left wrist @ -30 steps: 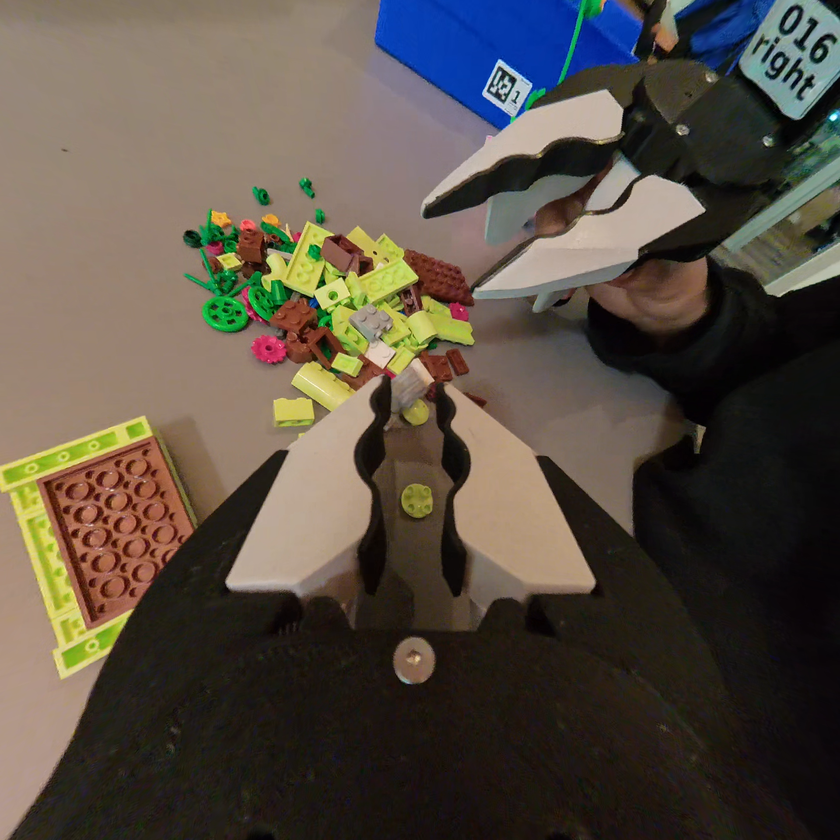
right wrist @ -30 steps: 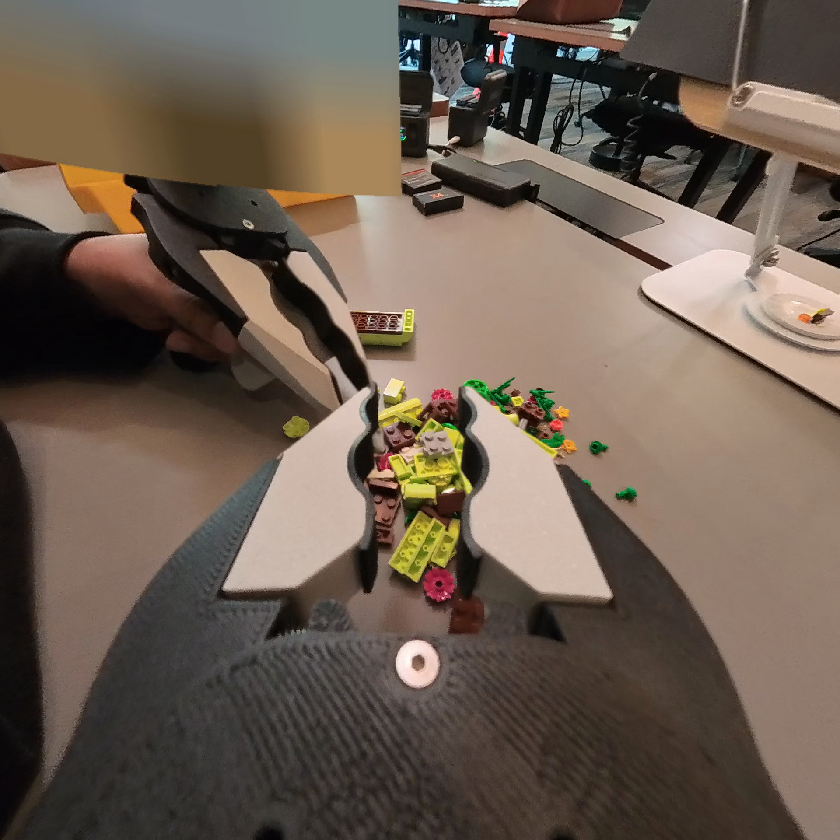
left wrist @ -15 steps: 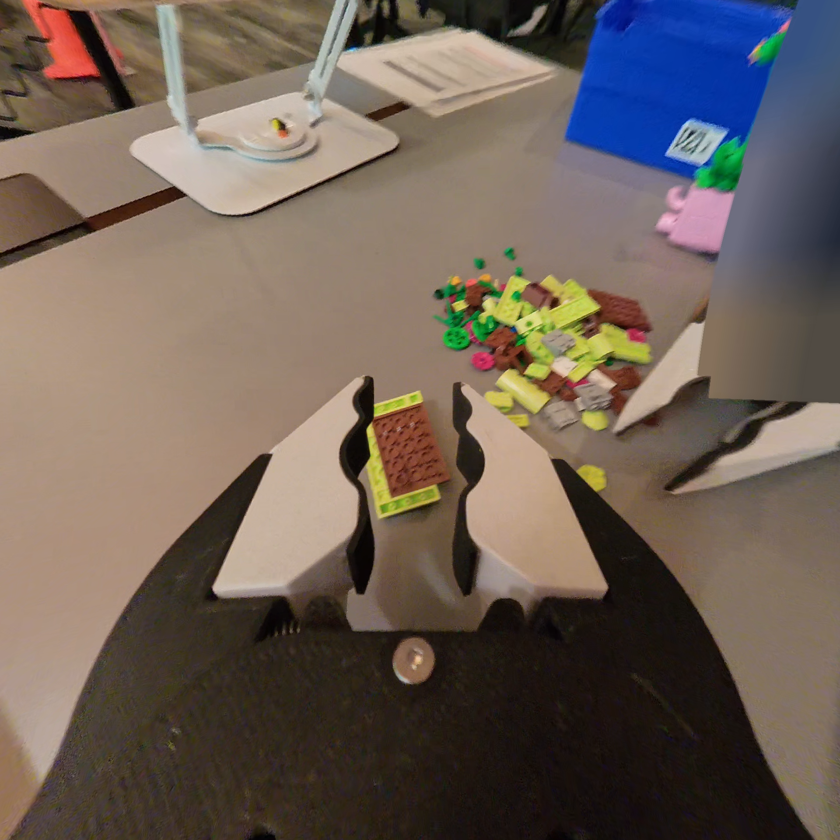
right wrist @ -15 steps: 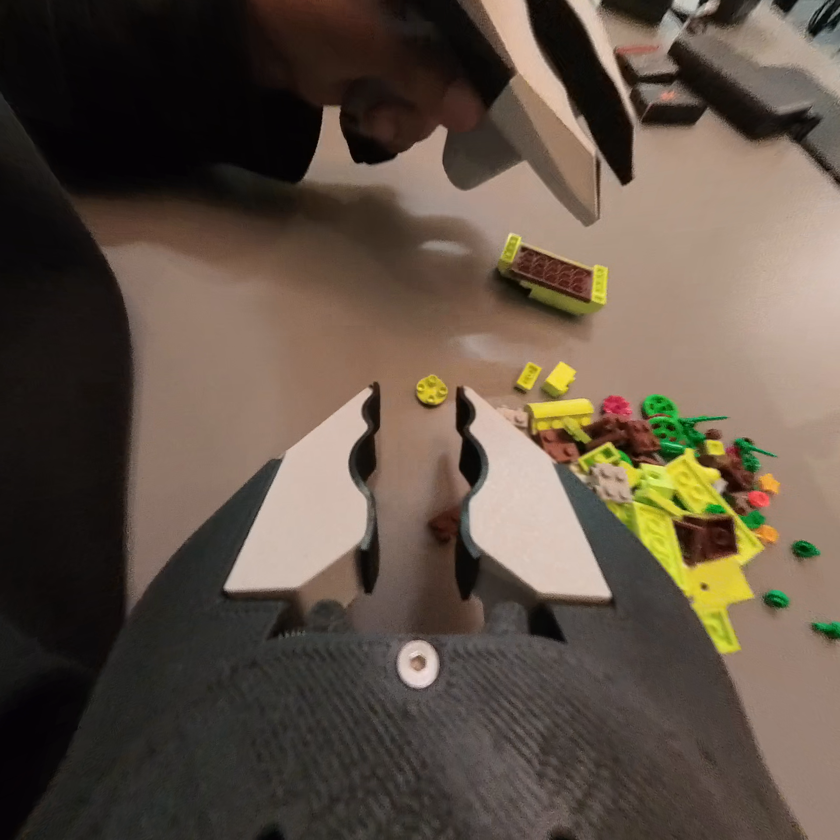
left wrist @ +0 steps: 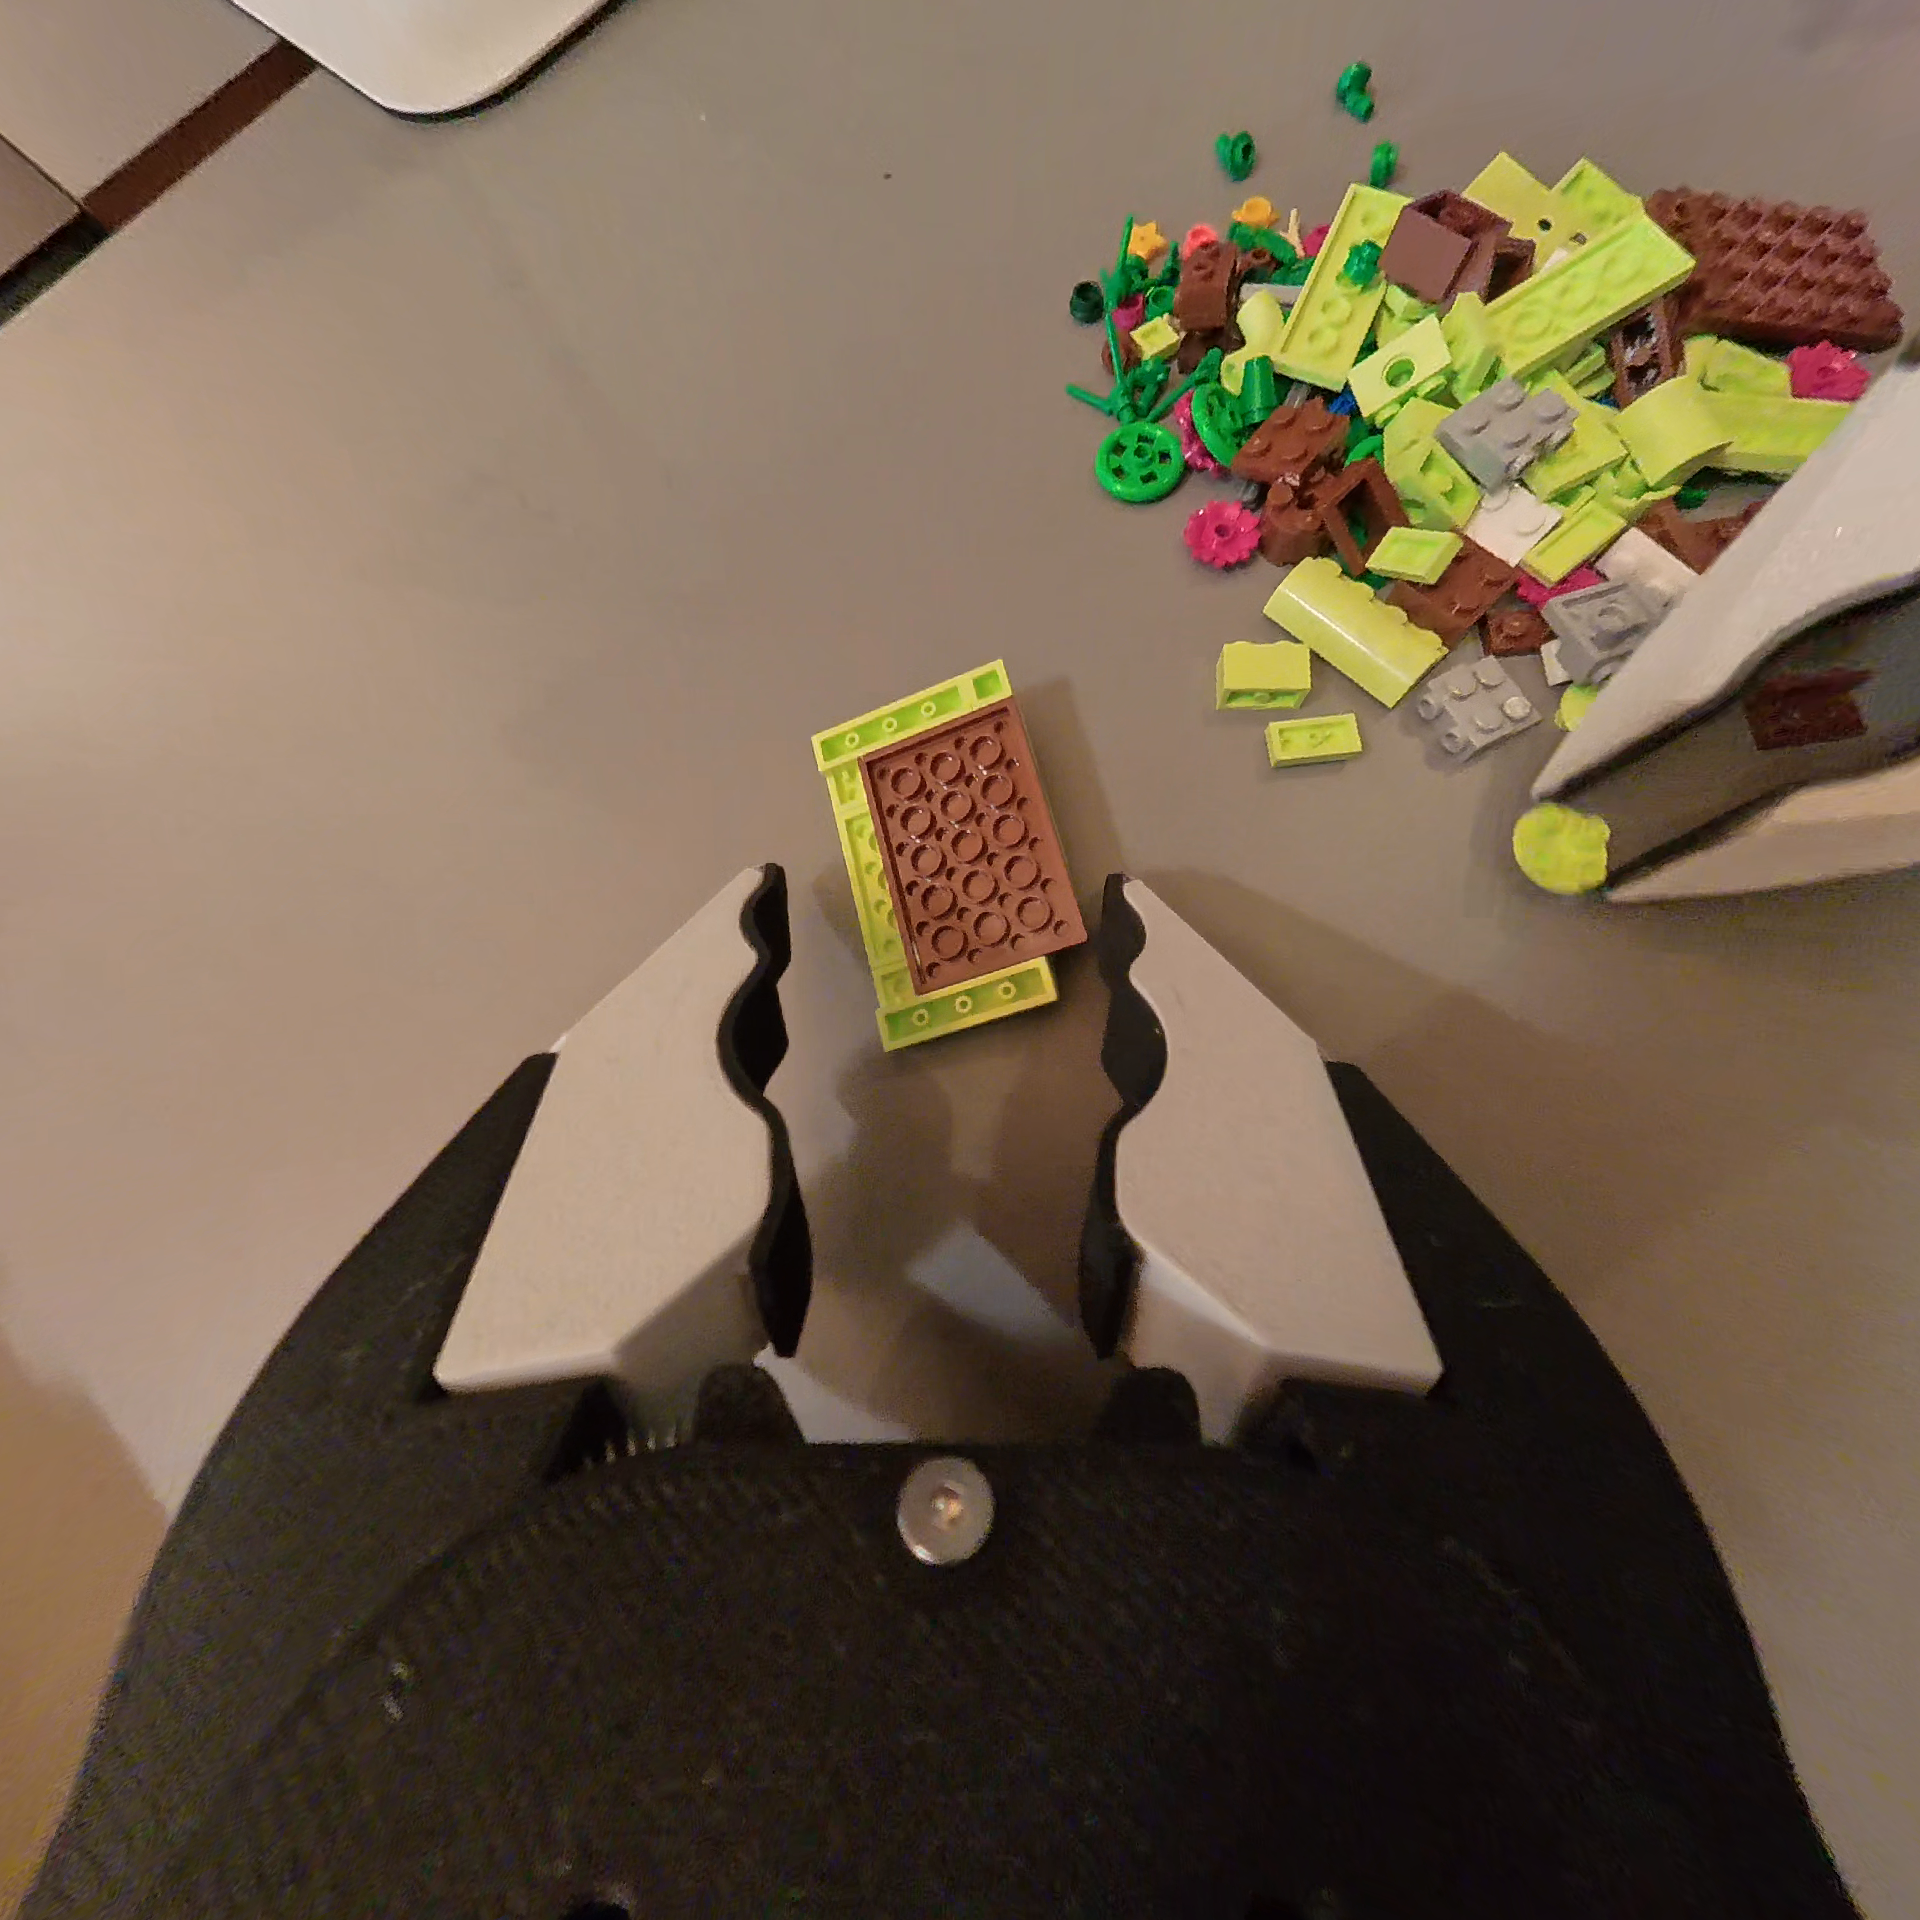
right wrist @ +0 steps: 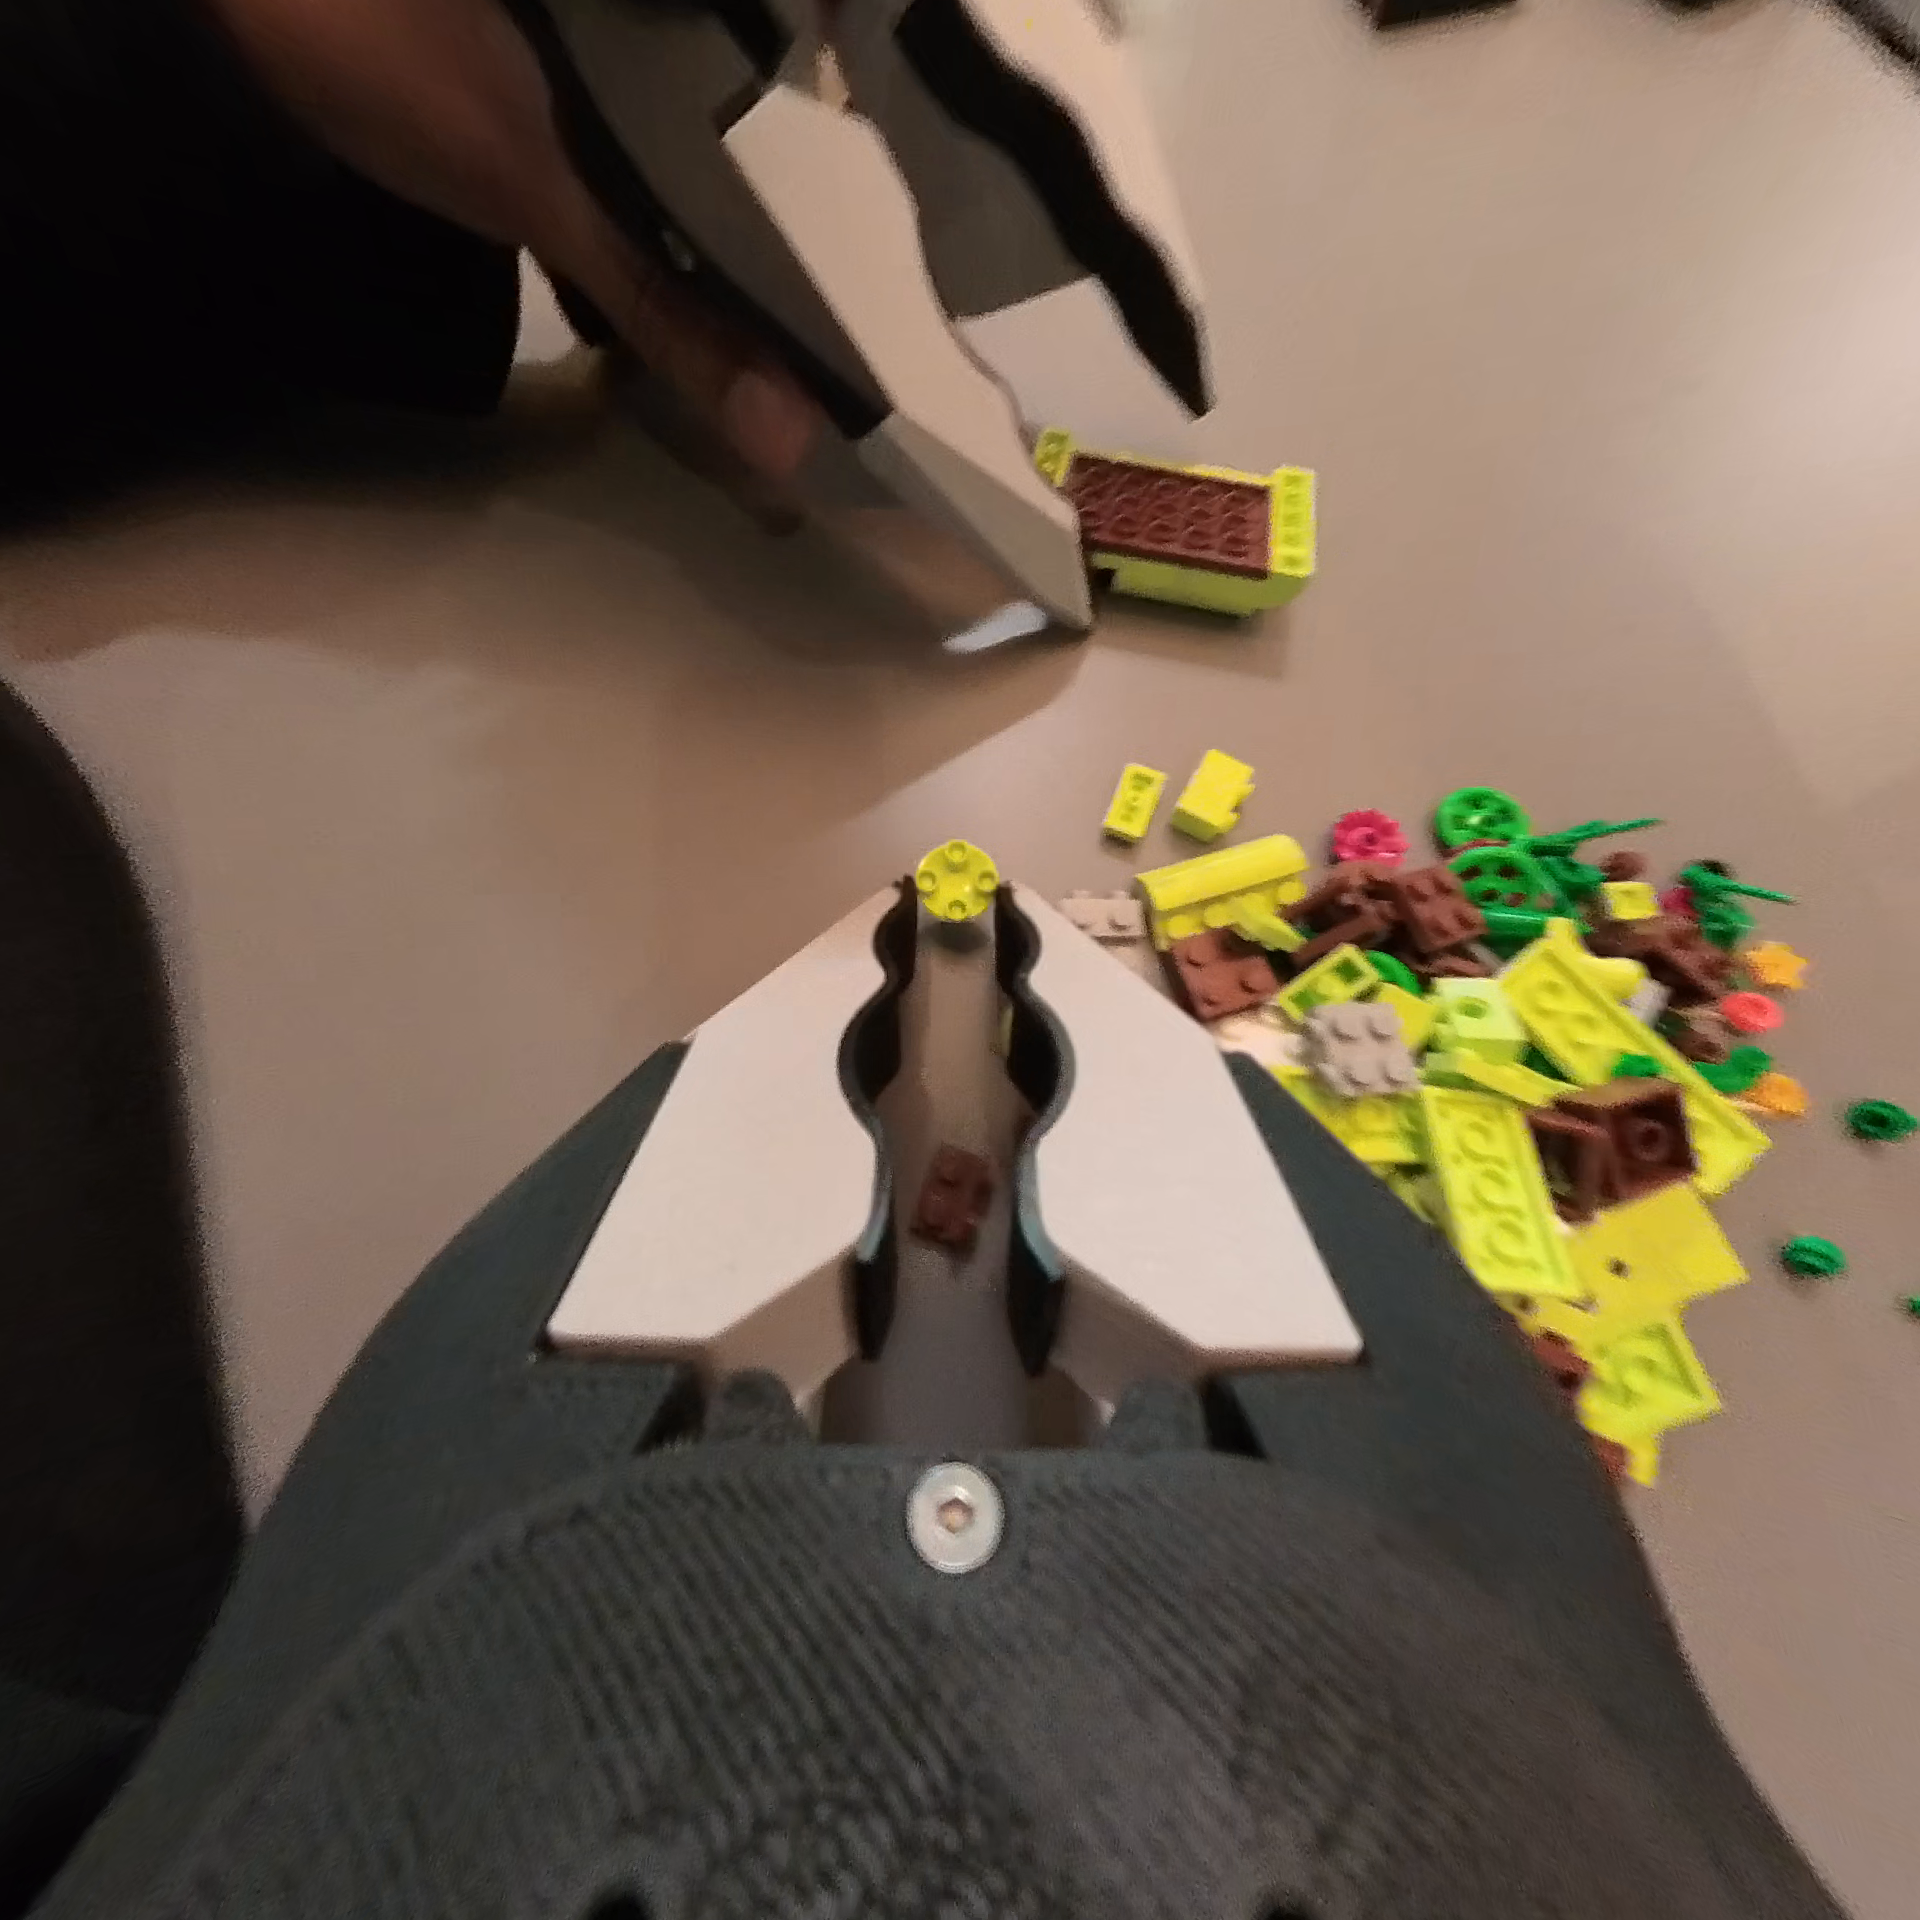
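Near the table's [left wrist: 520, 520] middle, the right claw [right wrist: 957, 902] pinches a lime round stud [right wrist: 957, 881] by its very tips, so it may pop out, while the left claw [left wrist: 940, 883] gapes wide around the brown-and-lime plate [left wrist: 951, 847].

A plain grey-brown worktop [left wrist: 416, 623] is carrying everything. A brown studded plate framed in lime bricks [left wrist: 951, 847] is lying flat on it, apart from a loose heap of lime, brown, grey and green toy bricks [left wrist: 1475, 395]. A white flat base [left wrist: 447, 52] is sitting toward the far edge. A small brown brick [right wrist: 951, 1195] is lying alone.
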{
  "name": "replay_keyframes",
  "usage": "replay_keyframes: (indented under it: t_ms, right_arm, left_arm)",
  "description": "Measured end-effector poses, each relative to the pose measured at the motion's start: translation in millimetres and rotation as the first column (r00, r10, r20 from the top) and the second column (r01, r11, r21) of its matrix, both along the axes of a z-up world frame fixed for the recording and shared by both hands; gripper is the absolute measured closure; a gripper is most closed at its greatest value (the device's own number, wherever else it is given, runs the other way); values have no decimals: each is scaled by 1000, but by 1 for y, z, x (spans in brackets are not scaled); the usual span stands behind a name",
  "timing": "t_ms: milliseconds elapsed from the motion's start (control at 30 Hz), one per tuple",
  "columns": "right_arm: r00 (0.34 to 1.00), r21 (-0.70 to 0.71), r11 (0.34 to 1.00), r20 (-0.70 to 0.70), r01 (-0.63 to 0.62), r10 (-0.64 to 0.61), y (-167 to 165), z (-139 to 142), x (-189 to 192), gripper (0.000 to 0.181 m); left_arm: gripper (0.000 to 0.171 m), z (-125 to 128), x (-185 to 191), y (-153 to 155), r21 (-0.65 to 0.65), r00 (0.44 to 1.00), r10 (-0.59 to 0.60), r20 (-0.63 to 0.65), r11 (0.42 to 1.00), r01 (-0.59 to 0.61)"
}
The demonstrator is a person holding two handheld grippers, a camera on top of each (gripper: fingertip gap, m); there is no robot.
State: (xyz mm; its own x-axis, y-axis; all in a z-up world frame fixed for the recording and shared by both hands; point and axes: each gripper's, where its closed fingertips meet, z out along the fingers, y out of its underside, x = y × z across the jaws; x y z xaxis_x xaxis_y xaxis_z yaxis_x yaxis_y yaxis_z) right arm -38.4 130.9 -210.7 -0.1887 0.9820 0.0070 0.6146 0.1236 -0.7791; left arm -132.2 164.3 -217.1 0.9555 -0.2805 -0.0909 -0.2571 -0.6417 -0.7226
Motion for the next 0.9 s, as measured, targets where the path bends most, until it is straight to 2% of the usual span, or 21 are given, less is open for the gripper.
replay_keyframes:
  t_ms: [133, 233, 333, 467, 567, 633, 700, 733, 900]
  right_arm:
    - [984, 37, 988, -100, 150, -146, 39, 21, 7, 168]
    - [966, 18, 971, -109, 239, -236, 63, 24, 15, 149]
    - [962, -13, 972, -138, 235, -234, 64, 28, 16, 143]
    - [963, 5, 982, -199, 188, -183, 54, 39, 12, 143]
    - [966, 69, 985, -216, 161, -142, 48, 42, 11, 141]
    - [966, 108, 985, -236, 137, -109, 42, 45, 9, 135]
    - [963, 140, 984, -261, 112, -73, 35, 48, 7, 134]
    - [963, 155, 983, -263, 102, -58, 32, 48, 6, 134]
    - [974, 189, 980, -225, 57, -13, 21, 40, 4, 134]
  left_arm:
    - [115, -2, 1, -1, -17, 999, -2, 42, 1000, 3]
    - [117, -3, 2, -2, -30, 998, -7, 62, 1000, 9]
    - [127, -4, 6, -3, -42, 996, -24, 87, 999, 27]
    - [127, 2, 14, -4, -34, 982, -42, 182, 998, 49]
    - [127, 19, 32, -5, 4, 914, -86, 395, 996, 92]
    - [128, 35, 47, -7, 38, 808, -127, 575, 991, 129]
    - [128, 45, 54, -9, 47, 711, -141, 689, 988, 150]
    - [129, 45, 56, -9, 47, 693, -143, 707, 987, 156]
    - [128, 52, 65, -13, 109, 717, -233, 657, 970, 216]
